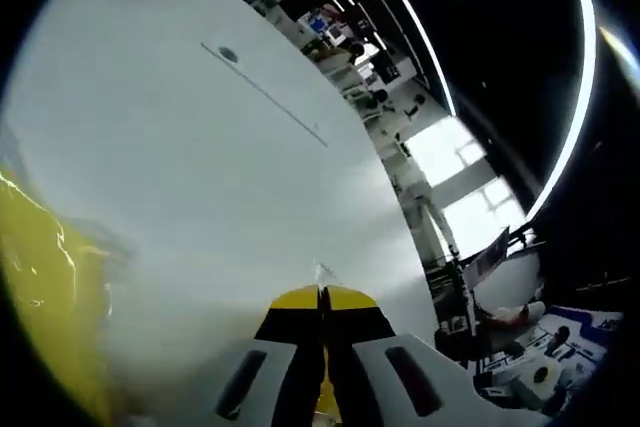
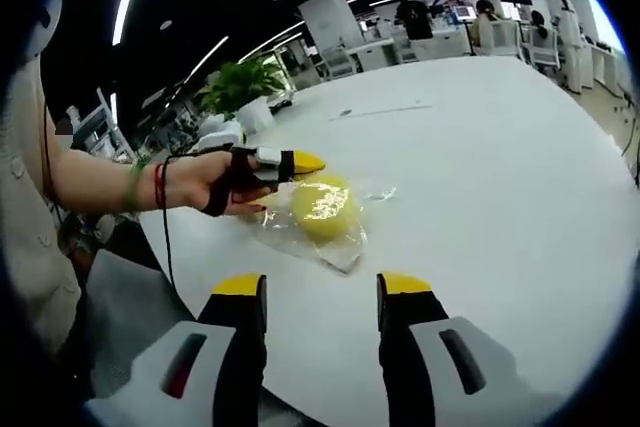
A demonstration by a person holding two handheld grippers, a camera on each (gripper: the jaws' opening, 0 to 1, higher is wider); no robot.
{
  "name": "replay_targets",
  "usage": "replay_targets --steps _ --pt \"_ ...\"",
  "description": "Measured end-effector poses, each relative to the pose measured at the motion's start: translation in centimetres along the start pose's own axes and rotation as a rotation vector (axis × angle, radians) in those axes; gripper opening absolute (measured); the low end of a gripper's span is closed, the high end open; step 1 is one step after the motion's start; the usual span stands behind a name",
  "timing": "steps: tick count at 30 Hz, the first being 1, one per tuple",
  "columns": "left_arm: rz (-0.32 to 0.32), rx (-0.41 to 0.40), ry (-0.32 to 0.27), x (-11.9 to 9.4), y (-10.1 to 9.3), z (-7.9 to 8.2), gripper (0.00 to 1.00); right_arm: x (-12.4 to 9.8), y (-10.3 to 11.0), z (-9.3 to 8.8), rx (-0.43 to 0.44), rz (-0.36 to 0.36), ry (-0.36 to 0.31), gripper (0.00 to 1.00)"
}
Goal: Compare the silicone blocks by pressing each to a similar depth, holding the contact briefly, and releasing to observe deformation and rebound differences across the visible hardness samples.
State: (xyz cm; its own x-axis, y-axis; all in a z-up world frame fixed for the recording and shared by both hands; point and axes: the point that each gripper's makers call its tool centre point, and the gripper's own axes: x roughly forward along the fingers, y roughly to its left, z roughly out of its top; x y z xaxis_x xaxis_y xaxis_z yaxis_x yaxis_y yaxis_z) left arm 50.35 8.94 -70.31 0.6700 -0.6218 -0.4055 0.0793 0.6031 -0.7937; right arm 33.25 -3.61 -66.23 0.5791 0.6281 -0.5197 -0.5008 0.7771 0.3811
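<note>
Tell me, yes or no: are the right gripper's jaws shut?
No. The right gripper has its yellow-tipped jaws apart, with white table between them.

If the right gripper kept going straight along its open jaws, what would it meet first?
Probably the yellow silicone block in its clear plastic wrap, ahead of the right gripper; depth is uncertain.

yellow block (image 1: 45,297) blurred and cut off at edge, left tool (image 2: 300,162) tips partly hidden behind hand (image 2: 222,183)

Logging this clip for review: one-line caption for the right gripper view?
Left hand-held gripper touches a bagged yellow block on the white table; right hand-held gripper waits open.
</note>
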Motion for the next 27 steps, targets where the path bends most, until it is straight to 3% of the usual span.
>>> replay_targets --steps 8,27 --pt "-0.055 -0.027 -0.025 -1.7 -1.7 0.2 0.0 -0.2 0.7 0.5 -0.02 0.006 -0.014 0.39" --pt "-0.158 0.151 0.008 -5.5 -7.7 -0.9 0.0 -2.1 3.2 1.5 -0.083 0.01 -0.066 0.39"
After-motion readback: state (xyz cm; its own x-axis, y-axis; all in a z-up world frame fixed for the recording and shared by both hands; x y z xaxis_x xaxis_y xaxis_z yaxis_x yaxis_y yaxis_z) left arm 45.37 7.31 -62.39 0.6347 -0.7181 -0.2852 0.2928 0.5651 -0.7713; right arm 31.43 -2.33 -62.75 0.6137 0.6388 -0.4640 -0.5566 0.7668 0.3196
